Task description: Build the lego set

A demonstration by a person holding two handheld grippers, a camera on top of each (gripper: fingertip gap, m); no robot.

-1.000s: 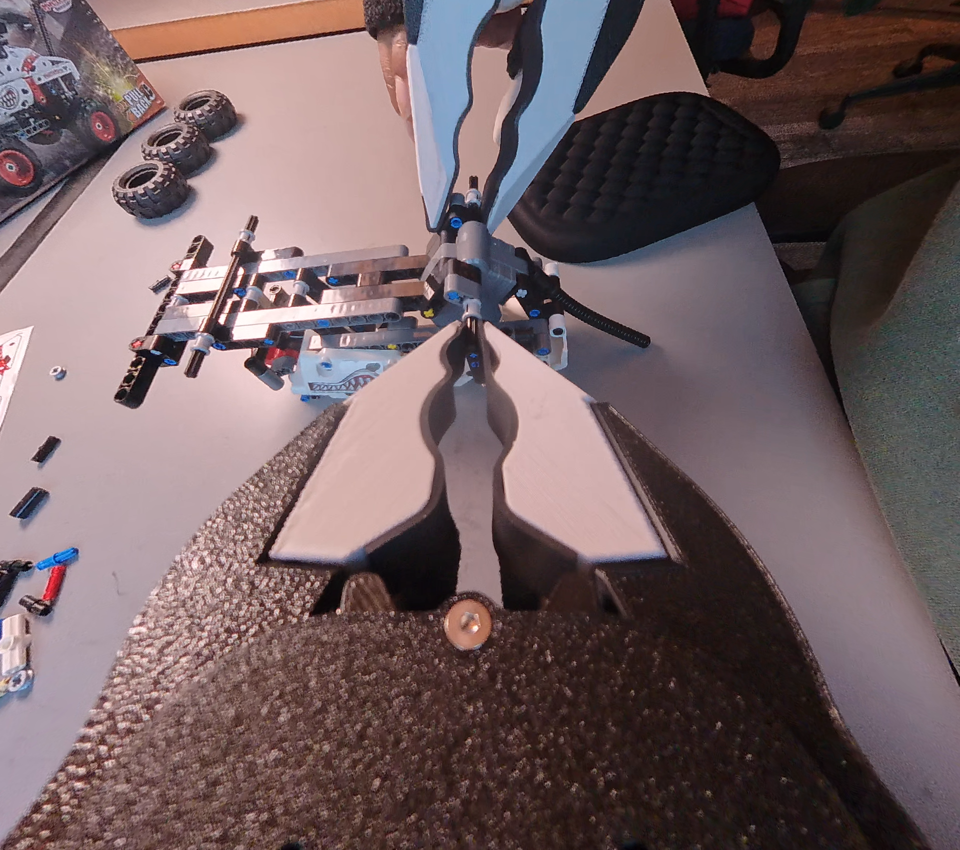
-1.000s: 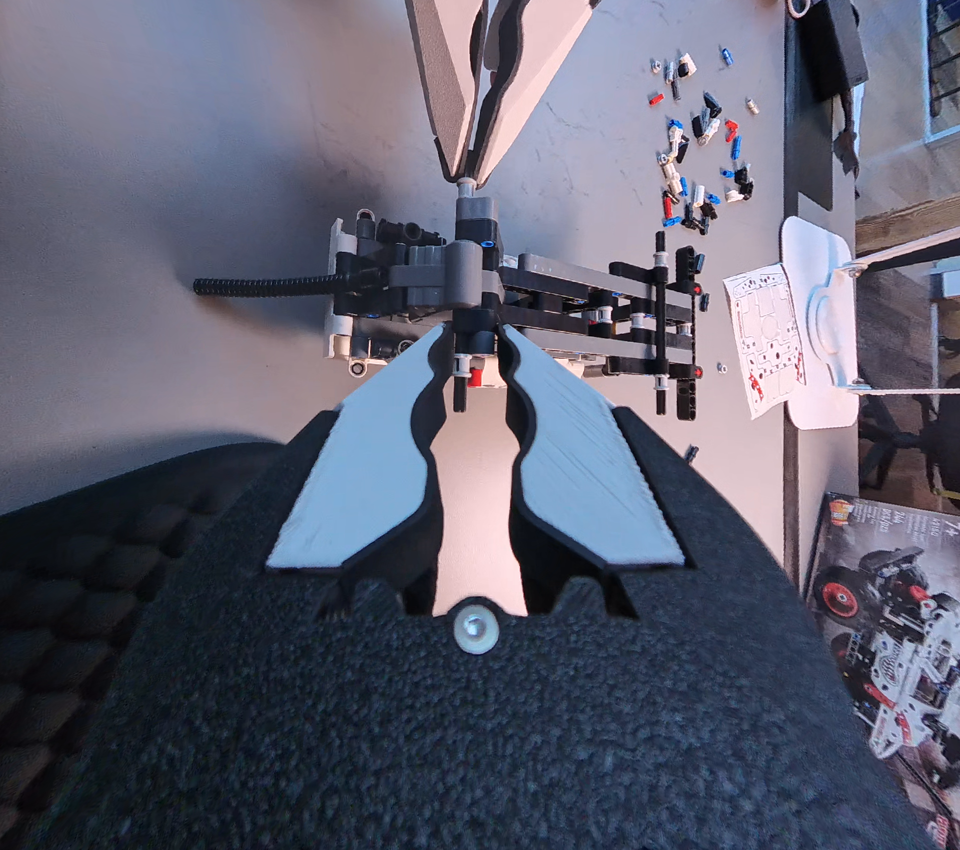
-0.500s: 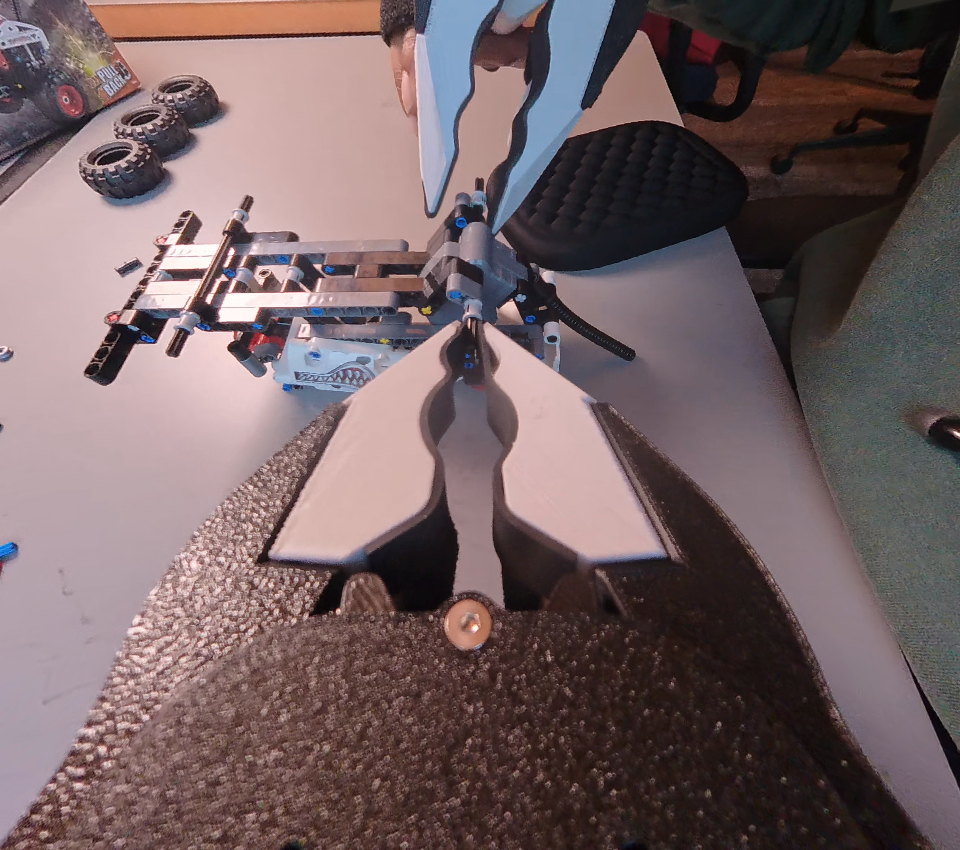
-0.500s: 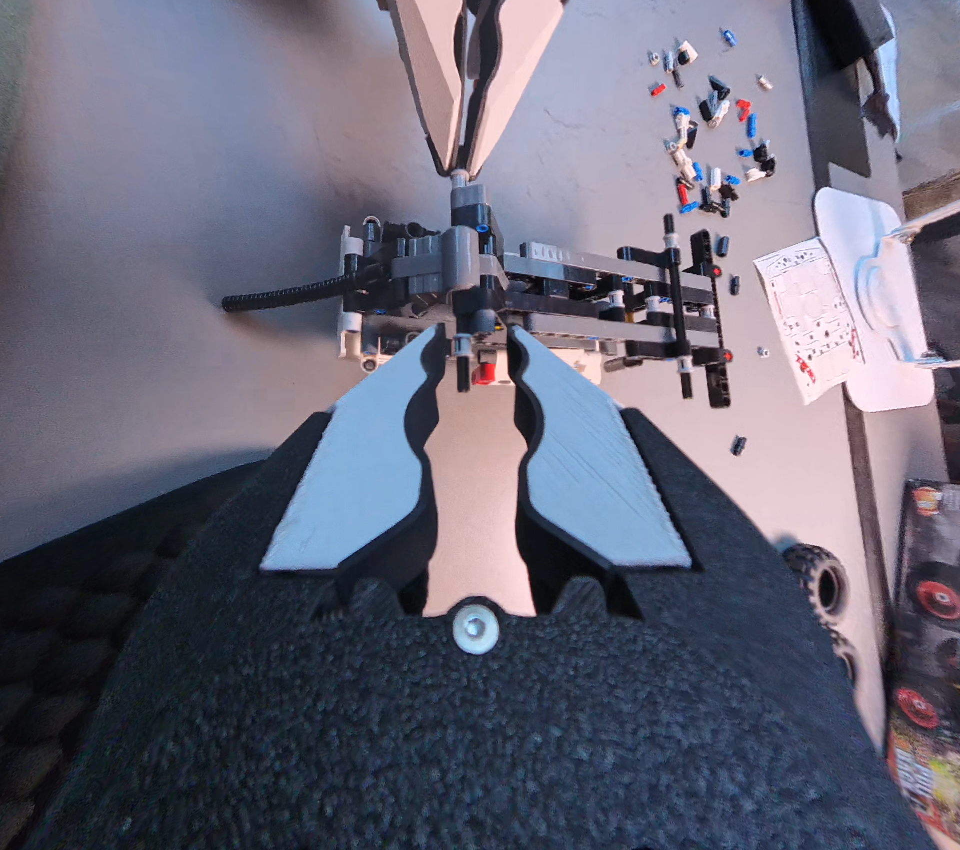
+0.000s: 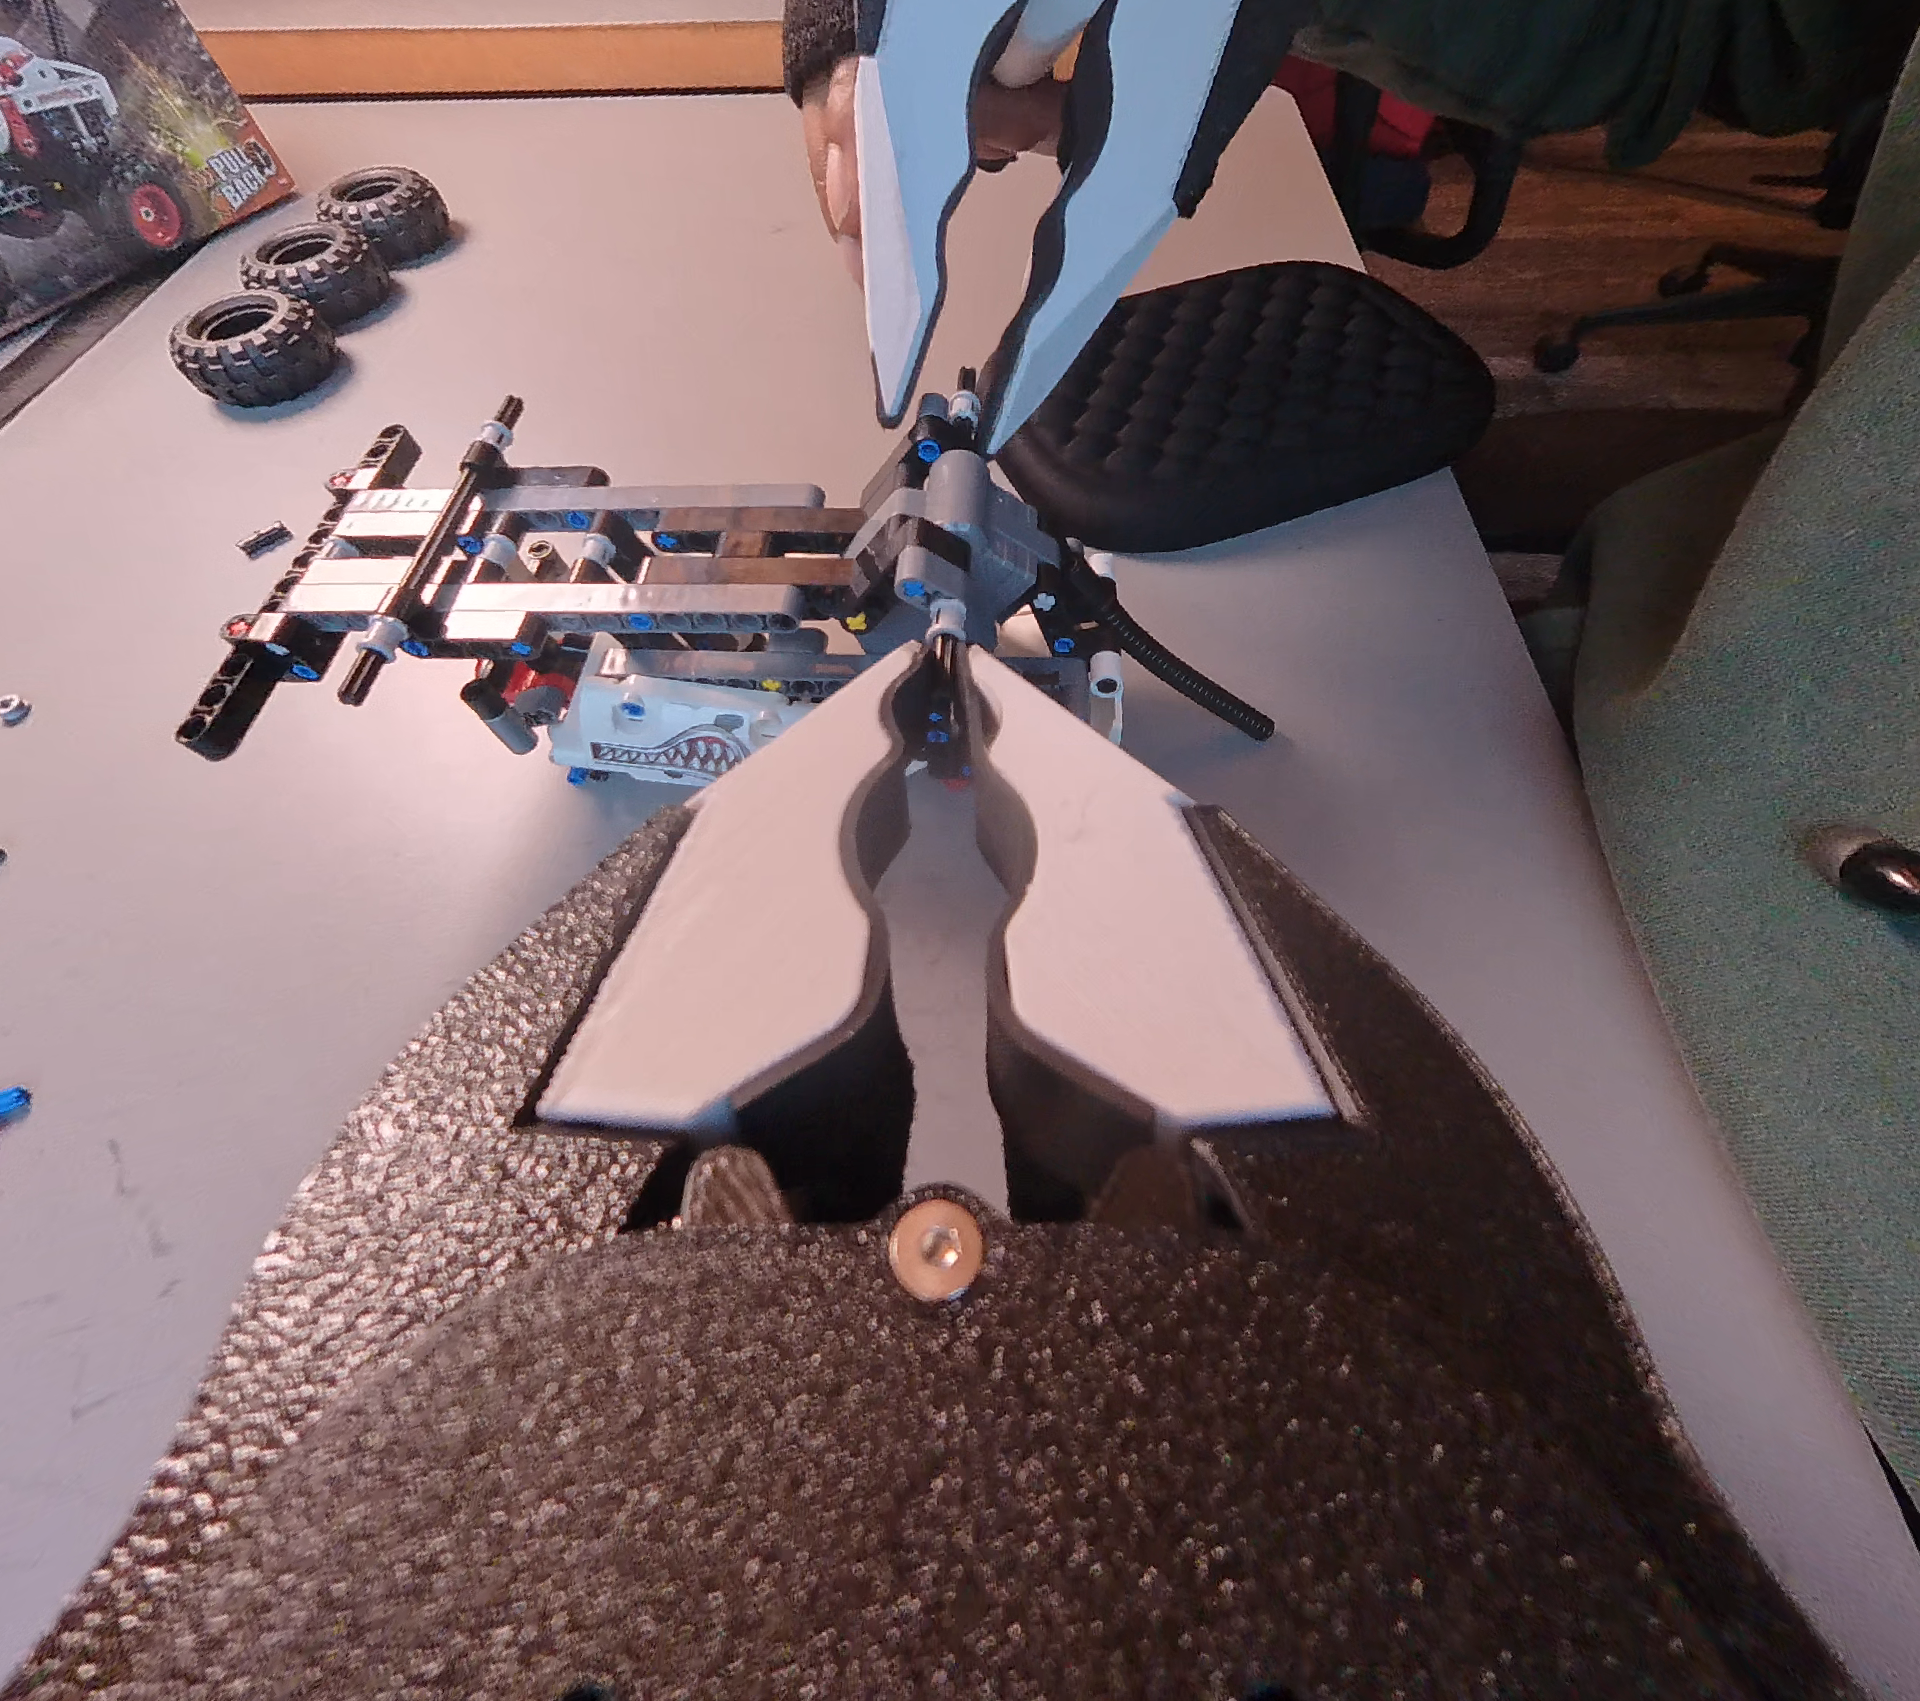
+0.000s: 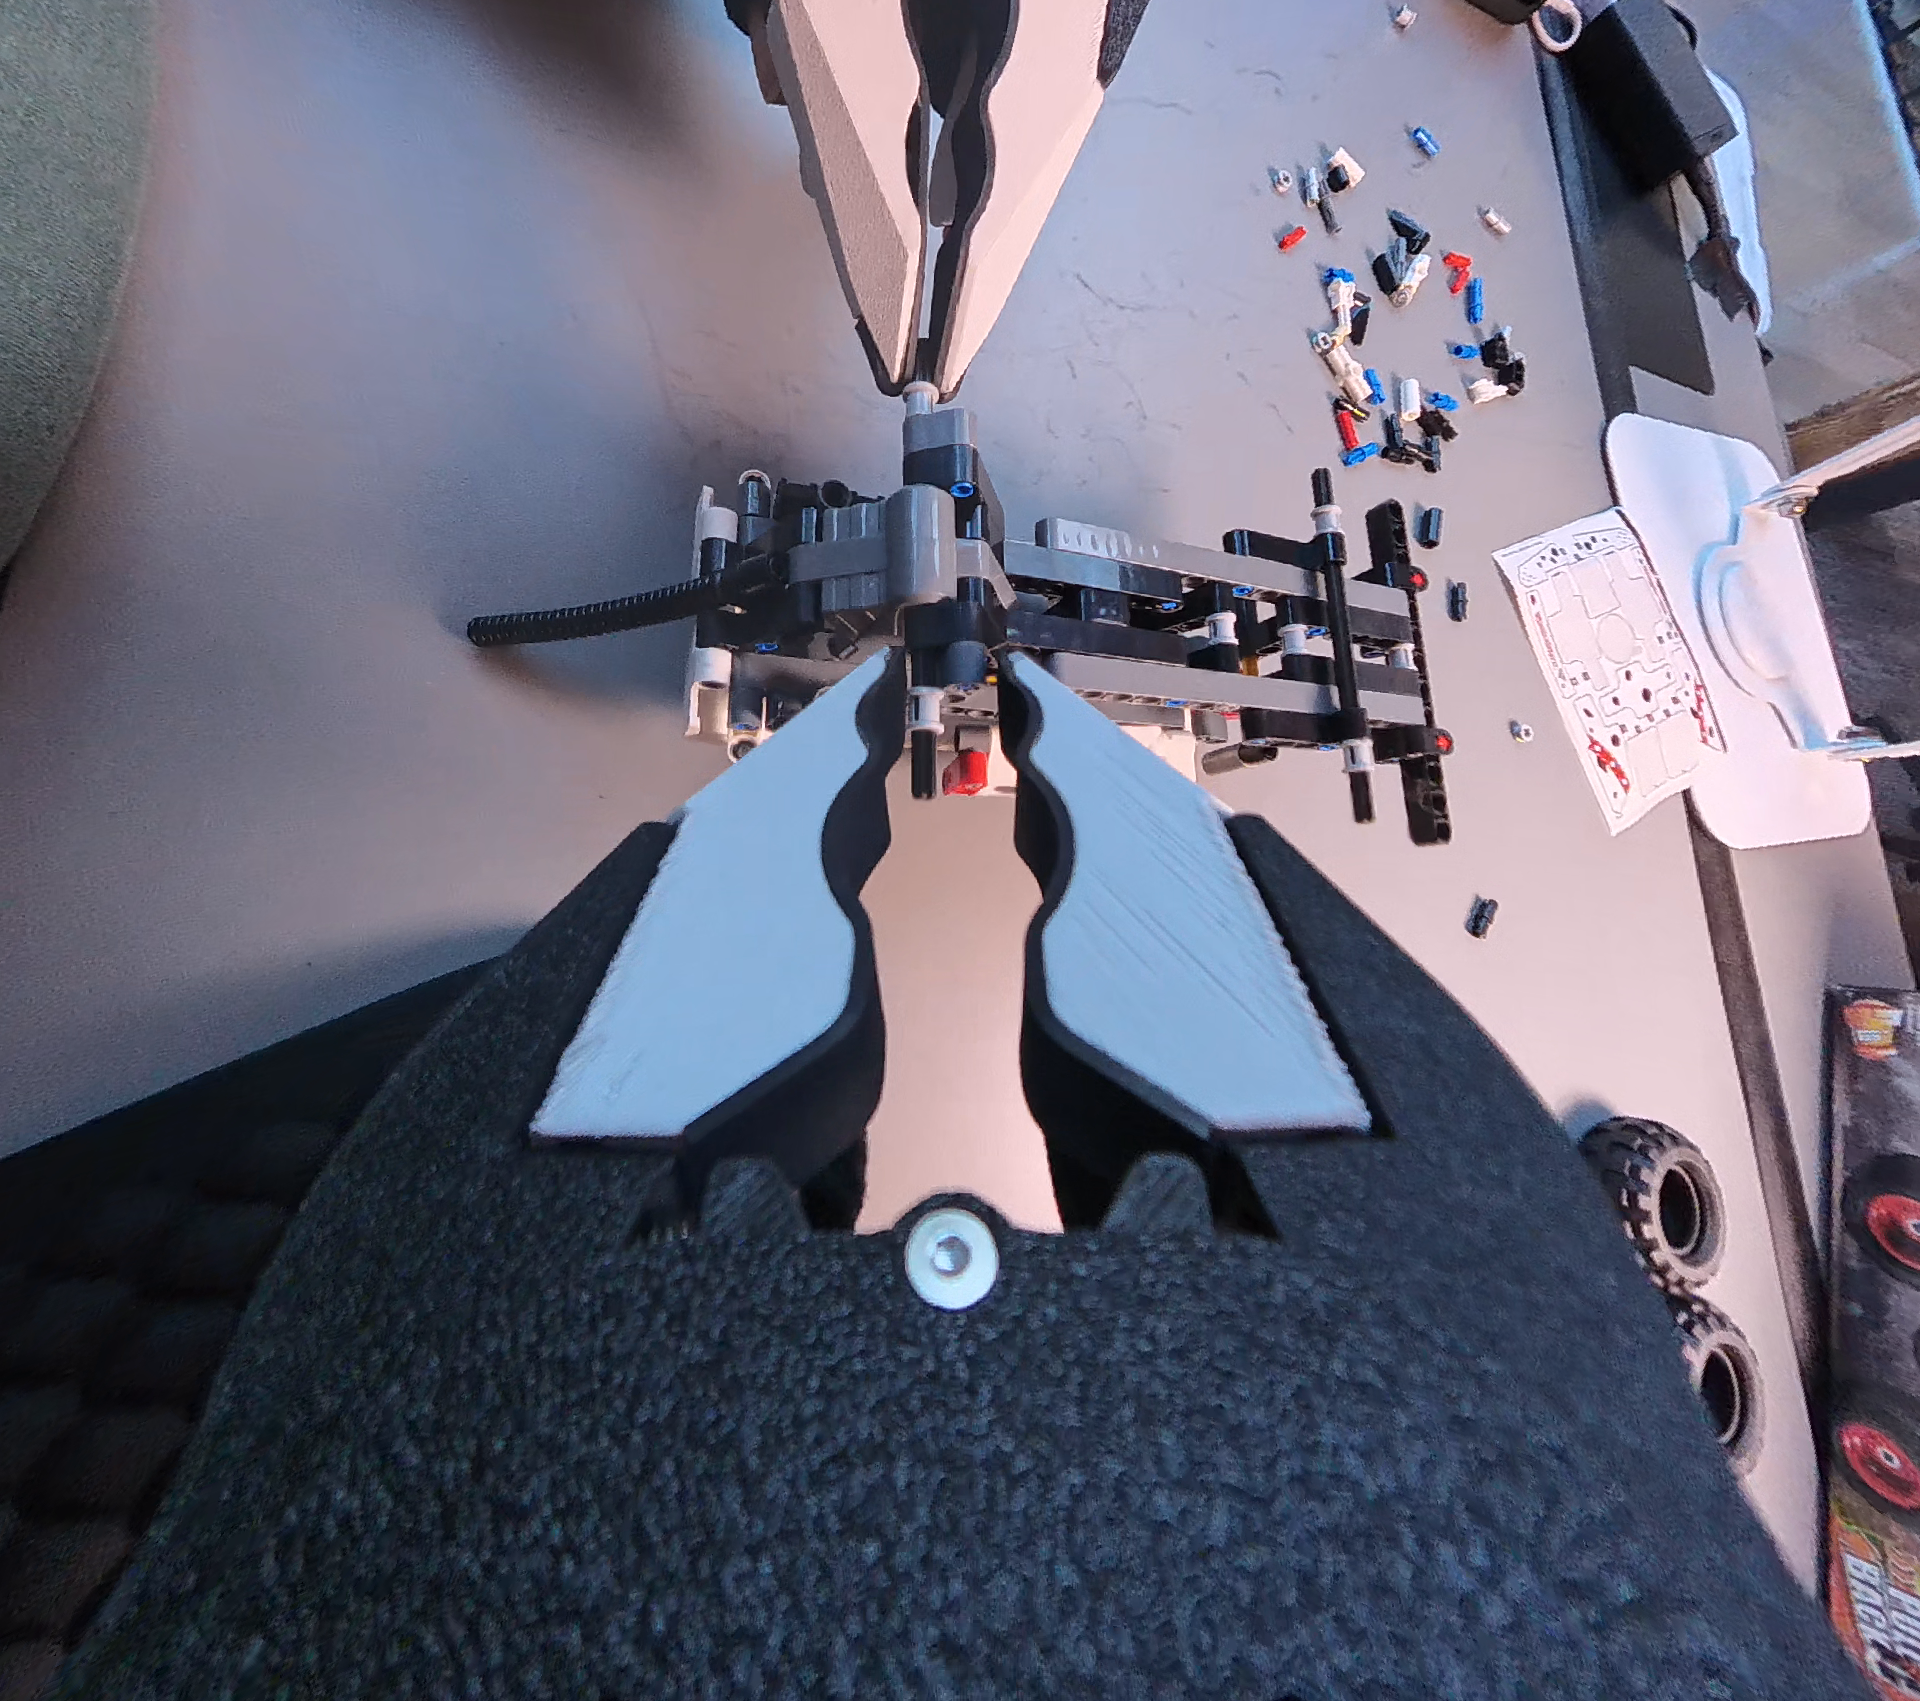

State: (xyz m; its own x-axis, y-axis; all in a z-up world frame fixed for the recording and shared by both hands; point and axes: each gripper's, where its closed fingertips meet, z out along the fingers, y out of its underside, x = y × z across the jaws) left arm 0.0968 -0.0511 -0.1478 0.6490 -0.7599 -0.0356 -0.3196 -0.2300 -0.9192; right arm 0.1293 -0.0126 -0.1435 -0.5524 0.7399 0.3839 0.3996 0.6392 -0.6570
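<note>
The black and grey lego chassis [image 5: 623,571] lies on the grey table [image 5: 520,924], with a white shark-mouth block [image 5: 665,742] under it. My left gripper [image 5: 945,664] is shut on the near end of a black axle that runs through the chassis's grey block [image 5: 966,529]. In the right wrist view the left gripper [image 6: 920,384] pinches the axle's far tip. My right gripper [image 6: 945,675] is open, with its tips on either side of the other axle end [image 6: 920,747]. The right gripper also shows in the left wrist view [image 5: 940,425], above the chassis.
Three black tyres [image 5: 312,269] and the set's box [image 5: 83,93] lie at the far left. Several small loose parts [image 6: 1392,321], a sticker sheet [image 6: 1610,664] and a white stand base [image 6: 1756,633] lie beyond the chassis. A black textured pad [image 5: 1247,394] sits at the table's edge. Left tips to right tips: about 6 cm.
Both grippers stay at the two axle ends. Both views have shifted a little, and the chassis has turned slightly on the table. The left gripper's hold is the same.
</note>
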